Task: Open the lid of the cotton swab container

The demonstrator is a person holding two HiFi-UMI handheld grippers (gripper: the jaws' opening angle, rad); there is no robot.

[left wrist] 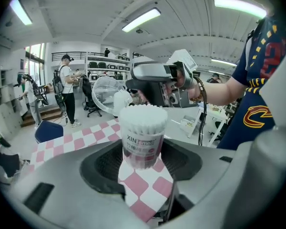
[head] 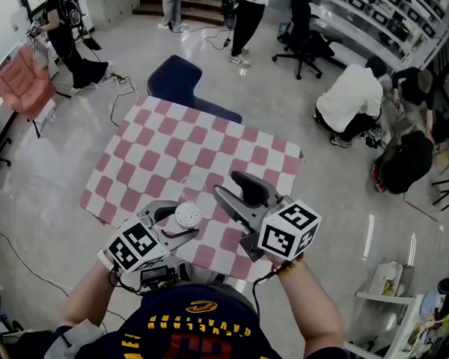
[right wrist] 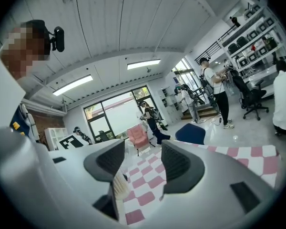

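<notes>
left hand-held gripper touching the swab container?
Touching. Left gripper view: the left hand-held gripper has both pads pressed against the cotton swab container.

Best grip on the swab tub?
Its labelled wall, from the side, jaws across the round body: the tub is a straight cylinder whose open top is packed with swabs. The left hand-held gripper holds it so.

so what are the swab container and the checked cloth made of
Container: clear, glossy plastic by the look. The white swabs show through its wall, and print sits on the smooth surface.
Cloth: pink-and-white checks, matte and lying flat. It is probably woven fabric, though thin vinyl can't be ruled out from here.
</notes>
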